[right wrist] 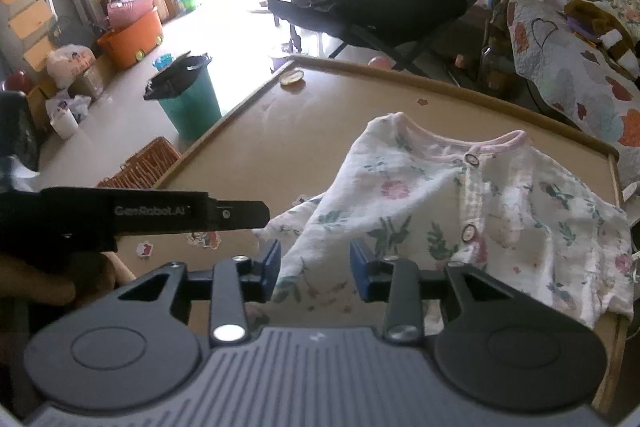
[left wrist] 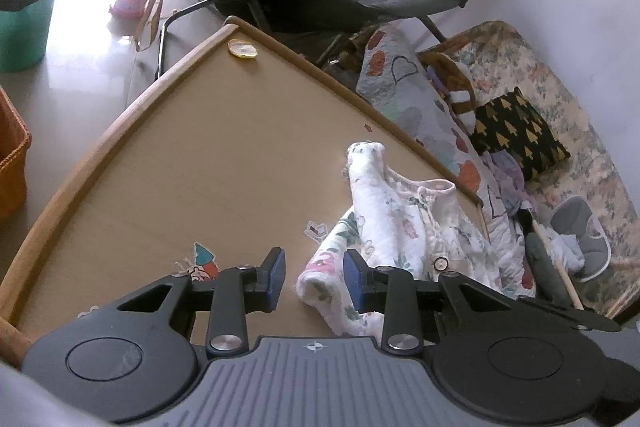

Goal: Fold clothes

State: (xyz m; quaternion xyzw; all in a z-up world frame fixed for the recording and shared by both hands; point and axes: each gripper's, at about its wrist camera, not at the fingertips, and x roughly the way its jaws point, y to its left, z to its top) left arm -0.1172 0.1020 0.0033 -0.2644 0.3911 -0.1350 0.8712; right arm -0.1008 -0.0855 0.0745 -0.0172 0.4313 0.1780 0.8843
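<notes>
garment: a small floral shirt (right wrist: 460,211) with a pink neckline and a button placket lies on the right part of the bench (right wrist: 280,147), near its right edge. It is rumpled, not flat.
sleeve: in the left wrist view one sleeve (left wrist: 366,163) stands up in a soft ridge toward the far edge of the bench, and the lower hem is rolled up close to the fingers.
left gripper (left wrist: 314,281): its fingers are parted, with a roll of the cloth just in front of the right one; I see no pinch on the fabric, so I judge it released.
right gripper (right wrist: 314,271): the fingers are parted above the near hem of the shirt and nothing is pressed between them.
material: it looks like thin, light cotton gauze, very soft. It will sag and crease at once and will not keep a shape by itself.
slip: probably low on the bench, so a dragged edge may bunch up.
where to take hold: the two shoulder seams beside the neckline, or the two hem corners, so the cloth spreads flat.
care: avoid the buttons (right wrist: 467,233), because the pads could slide off them.
</notes>
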